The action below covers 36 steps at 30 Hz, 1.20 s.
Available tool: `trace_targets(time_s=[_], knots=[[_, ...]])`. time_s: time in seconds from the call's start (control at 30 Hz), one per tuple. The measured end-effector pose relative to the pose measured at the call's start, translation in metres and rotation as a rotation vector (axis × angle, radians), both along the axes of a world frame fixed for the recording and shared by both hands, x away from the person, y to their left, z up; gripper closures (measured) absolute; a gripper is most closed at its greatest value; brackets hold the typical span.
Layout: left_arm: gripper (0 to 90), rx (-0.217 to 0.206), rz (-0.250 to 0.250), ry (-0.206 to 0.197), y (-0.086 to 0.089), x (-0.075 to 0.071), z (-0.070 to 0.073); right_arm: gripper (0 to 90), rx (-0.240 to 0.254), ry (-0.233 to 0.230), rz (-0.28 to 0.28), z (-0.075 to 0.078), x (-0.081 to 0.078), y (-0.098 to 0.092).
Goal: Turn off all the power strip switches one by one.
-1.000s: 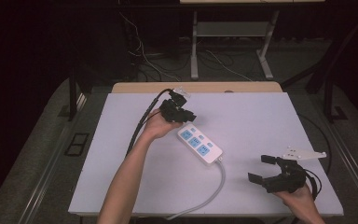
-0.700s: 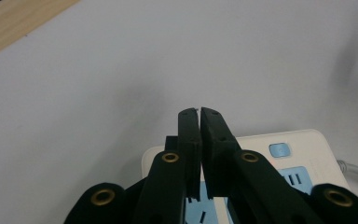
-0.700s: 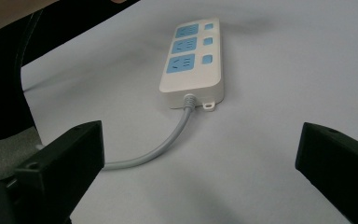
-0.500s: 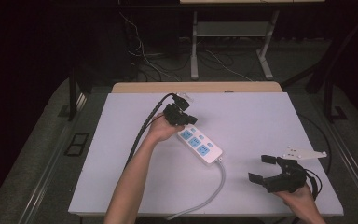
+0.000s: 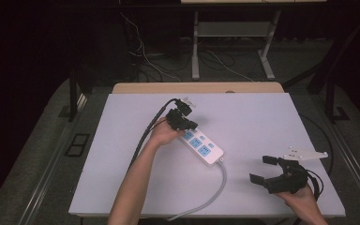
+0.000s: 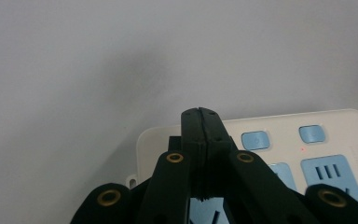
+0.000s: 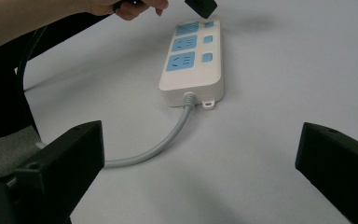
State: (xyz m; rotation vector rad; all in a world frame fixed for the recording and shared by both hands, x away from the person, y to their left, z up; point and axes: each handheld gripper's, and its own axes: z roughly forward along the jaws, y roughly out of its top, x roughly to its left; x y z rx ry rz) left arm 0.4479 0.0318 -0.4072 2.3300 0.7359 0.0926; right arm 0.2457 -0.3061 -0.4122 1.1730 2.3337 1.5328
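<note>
One closed left gripper (image 5: 189,124) over power strip (image 5: 201,146)

White power strip (image 5: 200,145) with blue sockets lies diagonally mid-table, grey cord trailing.

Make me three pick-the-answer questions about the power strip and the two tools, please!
1. Where is the left tool?
A. over the far end of the white plastic power strip with blue sockets
B. on the floor
C. beside the right tool

2. What colour is the cable coming out of the strip?
A. red
B. grey
C. green

3. How are the jaws of the right tool?
A. wide apart with nothing between
B. shut on the cable
C. shut on the strip

Answers: 1 A, the high view shows it at the strip's far end, above the blue switches. 2 B, the right gripper view shows a grey cable curving over the white table. 3 A, its two black jaws stand far apart over bare table.
</note>
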Motion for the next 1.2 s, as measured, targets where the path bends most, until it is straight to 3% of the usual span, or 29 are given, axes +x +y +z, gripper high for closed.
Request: trace_targets(time_s=[0.1,0.37,0.57,0.73,1.0,1.2], knots=[[88.9,0.016,-0.005,0.009,-0.001,0.001,-0.004,1.0,0.001,-0.001,0.0,0.0,0.0,0.0],[89.3,0.002,-0.001,0.009,-0.001,0.0,-0.006,1.0,0.001,0.001,-0.001,0.0,0.0,-0.001],[89.7,-0.066,0.024,0.027,0.006,-0.001,-0.012,1.0,0.001,-0.001,-0.003,0.0,0.0,-0.001],[89.8,-0.025,0.023,0.0,0.002,-0.004,-0.01,1.0,-0.006,-0.004,-0.003,0.001,-0.001,0.0],[89.6,-0.045,0.032,0.031,0.006,-0.003,-0.01,1.0,-0.01,-0.003,-0.003,0.0,0.0,0.0],[89.5,-0.022,0.03,0.028,0.004,-0.003,-0.008,1.0,-0.011,-0.002,-0.004,0.0,0.0,-0.001]])
